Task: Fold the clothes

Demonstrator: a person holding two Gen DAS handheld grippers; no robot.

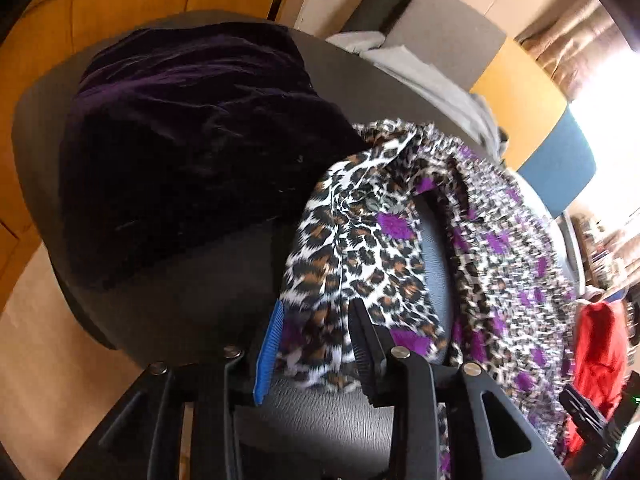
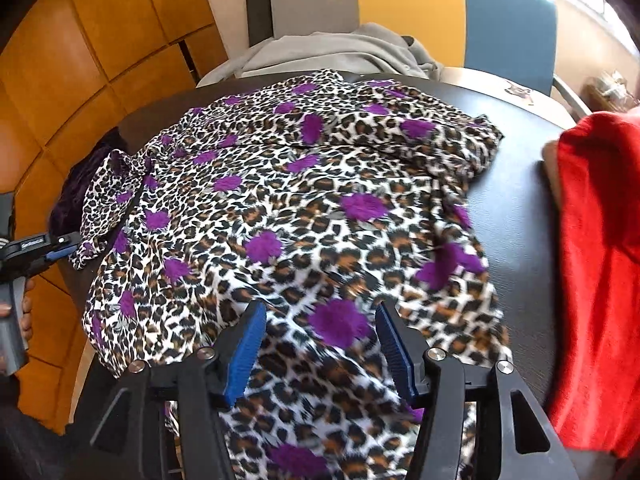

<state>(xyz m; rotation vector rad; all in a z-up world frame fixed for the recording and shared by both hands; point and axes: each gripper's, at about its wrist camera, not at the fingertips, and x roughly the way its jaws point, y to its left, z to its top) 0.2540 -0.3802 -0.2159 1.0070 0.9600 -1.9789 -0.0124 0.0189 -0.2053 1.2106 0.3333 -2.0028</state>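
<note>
I see the leopard-print garment (image 2: 304, 208), with purple blotches, spread over the dark round surface (image 2: 516, 216) directly ahead of my right hand-held gripper (image 2: 320, 344); its long axis runs away from that gripper toward the far rim, and a narrow strap-like end trails off to the gripper's left. The right hand-held gripper tilts steeply down over the near hem, jaws parted, blue pads clear of the cloth with the fabric lying below the gap: released. My left hand-held gripper (image 1: 316, 340) also angles down at the left edge of the garment; a fold of leopard cloth hangs between its jaws, which stand apart and do not pinch it, so it too is released. Ahead and left of the left gripper sits a dark purple velvet garment (image 1: 192, 144) in a heap. A red cloth (image 2: 600, 264) lies right of the right gripper, and a grey garment (image 2: 328, 52) beyond the far rim.
</note>
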